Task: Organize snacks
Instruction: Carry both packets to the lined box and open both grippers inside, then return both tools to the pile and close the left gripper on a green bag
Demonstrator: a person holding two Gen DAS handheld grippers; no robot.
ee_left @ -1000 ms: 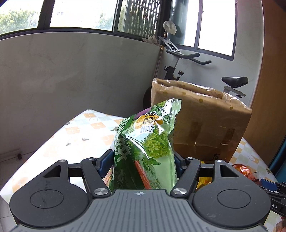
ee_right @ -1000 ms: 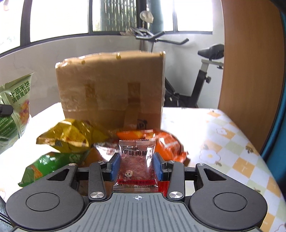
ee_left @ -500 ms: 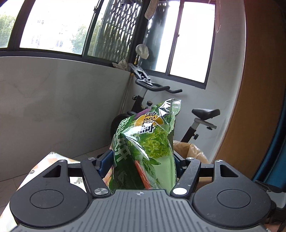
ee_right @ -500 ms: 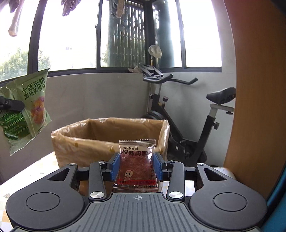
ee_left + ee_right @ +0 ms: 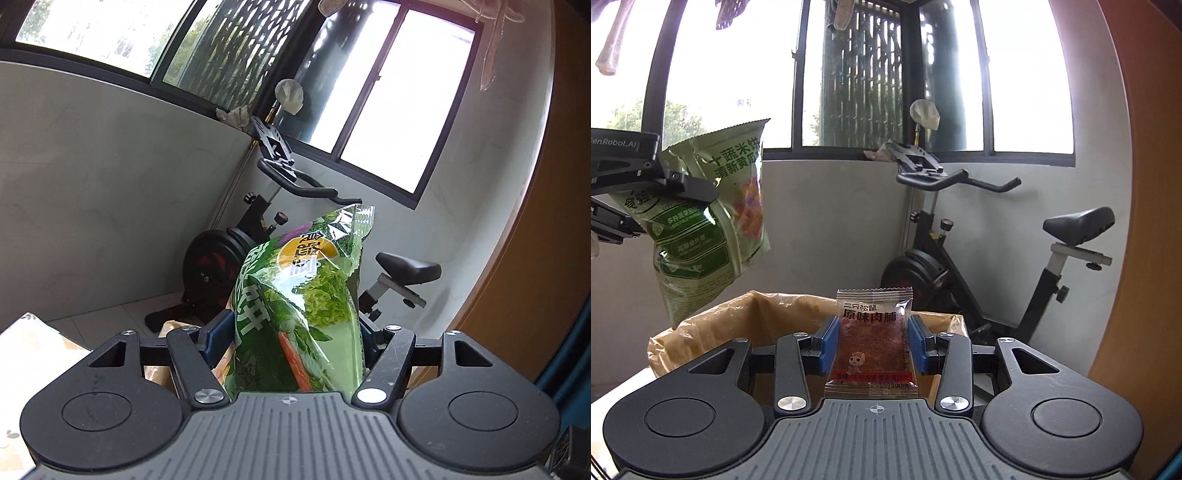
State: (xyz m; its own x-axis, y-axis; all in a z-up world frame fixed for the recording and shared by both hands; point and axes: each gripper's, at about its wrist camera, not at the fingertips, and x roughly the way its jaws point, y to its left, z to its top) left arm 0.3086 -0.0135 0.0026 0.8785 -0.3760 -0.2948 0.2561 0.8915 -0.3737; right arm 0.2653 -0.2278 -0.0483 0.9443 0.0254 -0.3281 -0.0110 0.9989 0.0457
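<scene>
The small clear packet (image 5: 873, 341) clamped in the right gripper (image 5: 873, 345) is showing "三只松鼠" in small characters and "原味肉脯" in bold dark ones beneath; a red band along its bottom edge is carrying white print too fine to read. At ten o'clock in the right wrist view, the green bag (image 5: 713, 225) gripped by the left gripper (image 5: 679, 184) is displaying "十蔬米饼" over "清新黄瓜", the line running off behind a fold. The gripper's body is bearing "GenRobot.AI" at nine o'clock. In the left wrist view the bag's (image 5: 299, 314) lettering is appearing tilted and creased, not readable
</scene>
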